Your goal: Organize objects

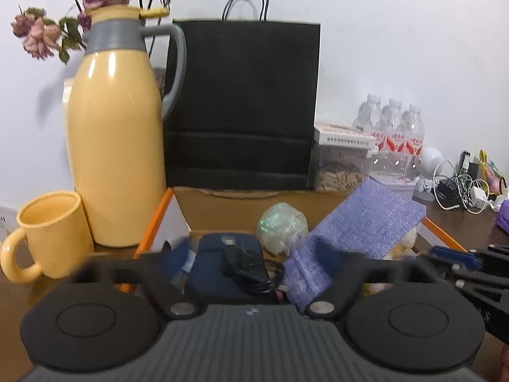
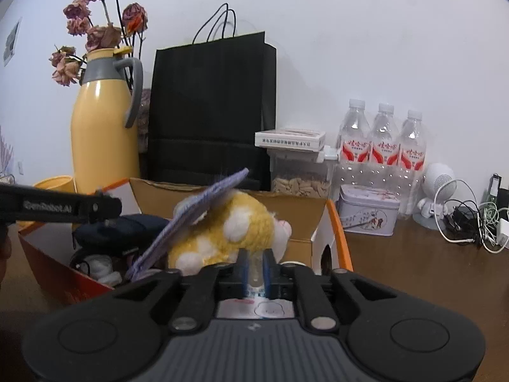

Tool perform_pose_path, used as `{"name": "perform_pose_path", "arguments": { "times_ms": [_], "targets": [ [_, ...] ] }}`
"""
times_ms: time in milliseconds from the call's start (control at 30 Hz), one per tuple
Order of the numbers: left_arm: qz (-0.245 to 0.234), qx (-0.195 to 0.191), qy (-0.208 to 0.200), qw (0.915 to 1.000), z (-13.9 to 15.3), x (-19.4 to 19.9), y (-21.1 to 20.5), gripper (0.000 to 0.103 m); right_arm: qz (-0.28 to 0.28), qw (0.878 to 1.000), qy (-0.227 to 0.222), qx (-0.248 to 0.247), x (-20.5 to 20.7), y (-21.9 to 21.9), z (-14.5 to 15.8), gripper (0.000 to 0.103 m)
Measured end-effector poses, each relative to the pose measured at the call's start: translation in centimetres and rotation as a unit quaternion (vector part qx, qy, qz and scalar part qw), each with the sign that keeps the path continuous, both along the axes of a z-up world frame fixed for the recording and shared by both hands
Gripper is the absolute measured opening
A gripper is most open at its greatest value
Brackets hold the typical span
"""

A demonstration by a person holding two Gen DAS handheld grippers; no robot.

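Grippers are hovering over the cardboard box (image 2: 299, 219): left gripper (image 1: 229, 264) is gaping wide and empty, right gripper (image 2: 254, 264) is standing narrowly apart around a clear object at six o'clock of the plush toy (image 2: 229, 229).

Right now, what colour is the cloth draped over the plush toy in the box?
Lavender purple cloth, a plain knit; the left wrist view shows it best.

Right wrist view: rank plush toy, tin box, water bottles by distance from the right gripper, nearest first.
1. plush toy: directly ahead of the right gripper, in the box.
2. tin box: right, on the table.
3. water bottles: behind the tin, by the wall.
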State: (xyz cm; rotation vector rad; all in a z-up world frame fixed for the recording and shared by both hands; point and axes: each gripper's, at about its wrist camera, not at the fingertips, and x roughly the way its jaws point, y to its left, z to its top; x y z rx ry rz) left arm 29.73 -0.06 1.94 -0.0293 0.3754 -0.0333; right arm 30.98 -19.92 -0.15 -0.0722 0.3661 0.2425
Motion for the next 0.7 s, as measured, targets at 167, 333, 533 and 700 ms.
{"name": "perform_pose_path", "arguments": {
  "times_ms": [167,333,533,700],
  "targets": [
    [0.008,0.002,-0.014,0.9999,0.0,-0.5,0.1,0.103,0.002,1.0,-0.018,0.01,-0.7,-0.1,0.1,0.094],
    [0.02,0.008,-0.008,0.9997,0.1,-0.5,0.0,0.103,0.004,1.0,-0.024,0.008,-0.9,0.1,0.1,0.101],
    [0.029,0.006,-0.02,0.9994,0.9,-1.7,0.1,0.103,-0.009,0.999,-0.04,0.003,-1.8,0.3,0.7,0.103],
    [0.029,0.014,-0.024,0.9992,1.7,-4.0,0.0,0.103,-0.005,0.999,-0.041,0.002,-3.7,0.9,1.5,0.103]
  ]
}}
